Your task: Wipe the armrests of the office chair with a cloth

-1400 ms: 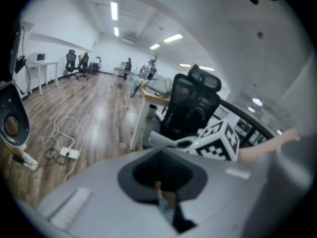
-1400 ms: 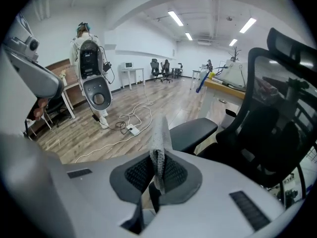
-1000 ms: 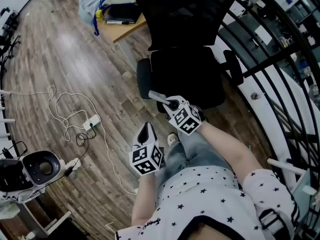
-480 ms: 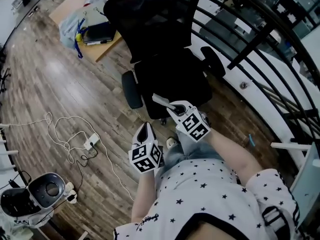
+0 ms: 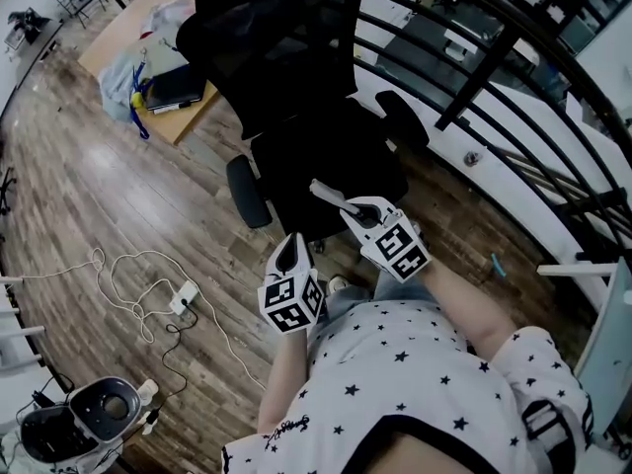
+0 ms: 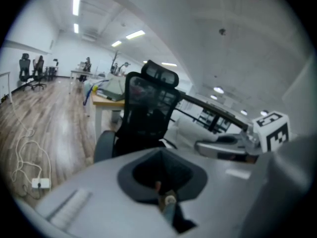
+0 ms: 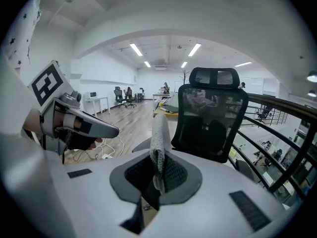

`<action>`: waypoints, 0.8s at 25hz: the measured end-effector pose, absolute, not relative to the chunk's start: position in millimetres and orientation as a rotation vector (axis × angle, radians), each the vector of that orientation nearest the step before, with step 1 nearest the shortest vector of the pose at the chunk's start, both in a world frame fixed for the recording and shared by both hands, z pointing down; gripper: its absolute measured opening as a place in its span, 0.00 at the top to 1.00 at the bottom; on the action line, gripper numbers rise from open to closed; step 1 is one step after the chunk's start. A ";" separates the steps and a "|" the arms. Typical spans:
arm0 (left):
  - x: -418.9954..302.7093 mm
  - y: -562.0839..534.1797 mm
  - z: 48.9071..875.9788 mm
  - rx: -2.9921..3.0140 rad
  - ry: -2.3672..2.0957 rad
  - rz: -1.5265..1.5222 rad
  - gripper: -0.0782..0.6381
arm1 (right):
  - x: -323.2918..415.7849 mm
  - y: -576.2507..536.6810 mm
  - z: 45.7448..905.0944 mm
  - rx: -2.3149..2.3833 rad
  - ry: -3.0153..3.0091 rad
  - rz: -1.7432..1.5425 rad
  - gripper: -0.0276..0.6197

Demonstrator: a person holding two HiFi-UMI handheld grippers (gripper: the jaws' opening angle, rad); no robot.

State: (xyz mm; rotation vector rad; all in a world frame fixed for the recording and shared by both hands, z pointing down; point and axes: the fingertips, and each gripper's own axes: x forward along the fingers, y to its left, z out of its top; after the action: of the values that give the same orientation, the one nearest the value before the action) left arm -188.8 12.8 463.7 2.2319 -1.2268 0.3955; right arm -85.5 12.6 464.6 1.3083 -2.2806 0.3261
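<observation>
Open wooden floor (image 5: pixel 89 166) from 8 to 11 o'clock, crossed by a loose white cable (image 5: pixel 138 275). Black railing (image 5: pixel 513 117) closing off 1 to 3 o'clock. Black office chair (image 5: pixel 326 156) at 12, just ahead of both grippers, armrests (image 5: pixel 247 191) out at its sides, untouched. Right gripper (image 5: pixel 326 194) at the seat's near edge, jaws clamped on a pale mesh cloth (image 7: pixel 158 148) standing up between them. Left gripper (image 5: pixel 289 253) at 6, beside the right one, jaws pressed together, empty.
</observation>
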 end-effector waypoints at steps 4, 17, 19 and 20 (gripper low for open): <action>-173.1 3.9 462.6 2.222 -1.227 0.390 0.88 | -63.9 7.4 456.0 1.326 -2.285 0.326 0.92; -96.9 -38.0 457.3 2.136 -1.340 0.340 0.88 | 31.0 -39.6 439.0 1.267 -2.348 0.283 0.92; -85.4 -43.9 453.5 2.125 -1.352 0.328 0.88 | 42.7 -47.1 433.5 1.256 -2.357 0.277 0.92; -79.5 -46.7 452.3 2.121 -1.357 0.324 0.88 | 48.1 -51.1 431.3 1.251 -2.365 0.275 0.92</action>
State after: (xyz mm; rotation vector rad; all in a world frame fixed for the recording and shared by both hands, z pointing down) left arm -79.5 -46.7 452.3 2.1214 -1.3574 0.3245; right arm 48.1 -51.1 431.3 1.2510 -2.3648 0.2752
